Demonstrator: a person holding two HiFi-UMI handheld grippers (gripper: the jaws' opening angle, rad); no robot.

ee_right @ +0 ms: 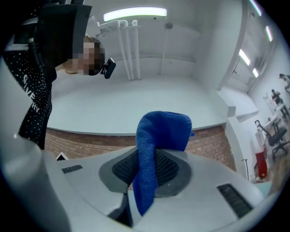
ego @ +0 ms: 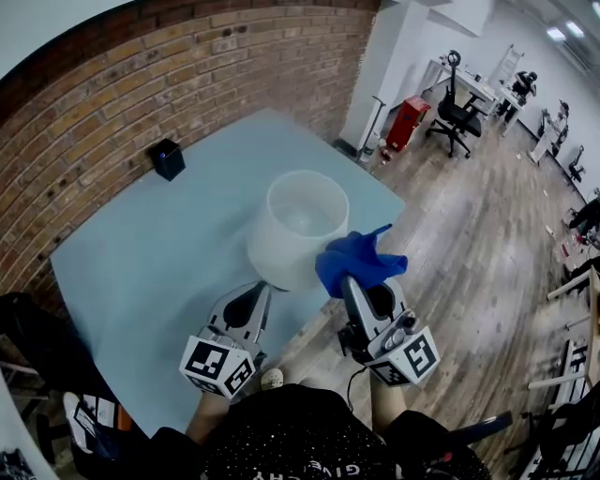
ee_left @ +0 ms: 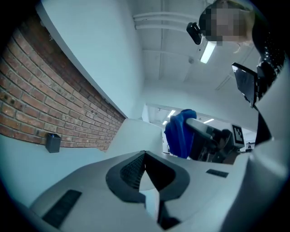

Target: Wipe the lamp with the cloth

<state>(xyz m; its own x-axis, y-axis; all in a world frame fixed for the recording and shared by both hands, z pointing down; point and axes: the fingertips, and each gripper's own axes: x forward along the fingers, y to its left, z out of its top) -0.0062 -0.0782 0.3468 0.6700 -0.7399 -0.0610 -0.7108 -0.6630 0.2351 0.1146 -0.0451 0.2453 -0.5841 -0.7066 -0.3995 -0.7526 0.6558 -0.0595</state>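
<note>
**Two tongs at the lamp, cloth ready**

R gripper (ego: 354, 284) tongs pinch the blue cloth (ego: 361, 261), bunched right beside the white lamp (ego: 298, 230) mid-worktop (ego: 159, 253), prob. set to wipe. L gripper (ego: 262, 292) tongs pressed together, empty, at the shade's lower edge, likely steadying. Black box (ego: 169, 159) well apart; nothing blocks.

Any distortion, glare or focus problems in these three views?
Head view: fisheye bows the brick wall; lamp and cloth are sharp. Left gripper view: dark vignetted corners, ceiling light slightly blown out. Right gripper view: same vignette, bright light strip, cloth weave crisp.
</note>
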